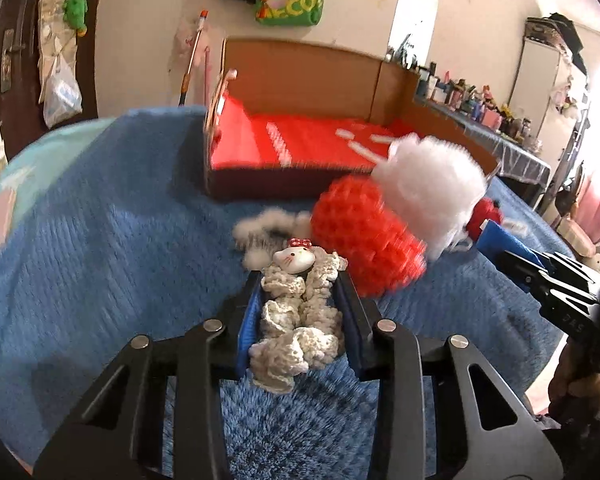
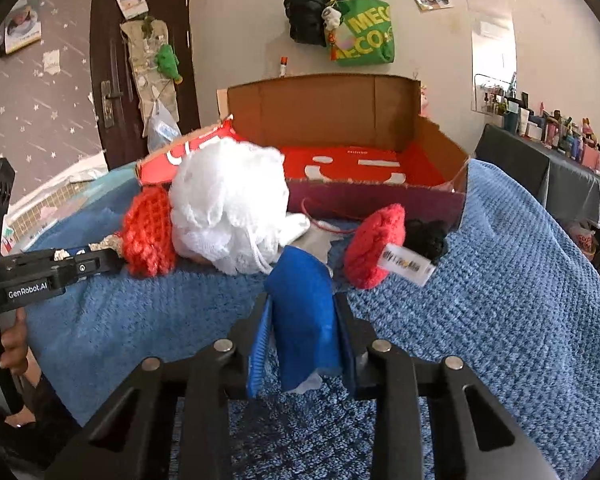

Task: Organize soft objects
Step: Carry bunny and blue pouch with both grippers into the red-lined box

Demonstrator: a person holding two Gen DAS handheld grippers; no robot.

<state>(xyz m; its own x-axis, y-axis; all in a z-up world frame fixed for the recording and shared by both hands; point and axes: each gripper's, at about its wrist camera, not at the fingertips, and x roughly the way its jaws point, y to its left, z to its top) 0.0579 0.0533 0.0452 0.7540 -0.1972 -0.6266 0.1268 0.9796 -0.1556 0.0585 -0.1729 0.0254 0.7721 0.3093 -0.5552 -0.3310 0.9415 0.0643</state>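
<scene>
My left gripper [image 1: 300, 276] is shut on a cream crocheted piece [image 1: 296, 320] with a small white cat face, held just above the blue blanket [image 1: 100, 240]. My right gripper [image 2: 302, 300] is shut on a blue cloth [image 2: 300, 312]. Ahead lie a red crocheted ball [image 1: 364, 236] [image 2: 148, 236], a white mesh pouf [image 1: 432, 184] [image 2: 228, 200], a small red knitted piece with a label [image 2: 374, 244] and something black [image 2: 428, 236]. A fluffy white-grey item [image 1: 268, 228] lies beyond the left fingertips. An open cardboard box with a red floor [image 1: 300, 140] [image 2: 360, 164] stands behind them.
The bed's blanket falls away at the right [image 2: 540, 280]. A dark table with bottles [image 2: 560, 144] stands at the right. A door [image 2: 140, 60] and hanging bags [image 2: 364, 32] are on the far wall. The other gripper shows at each view's edge.
</scene>
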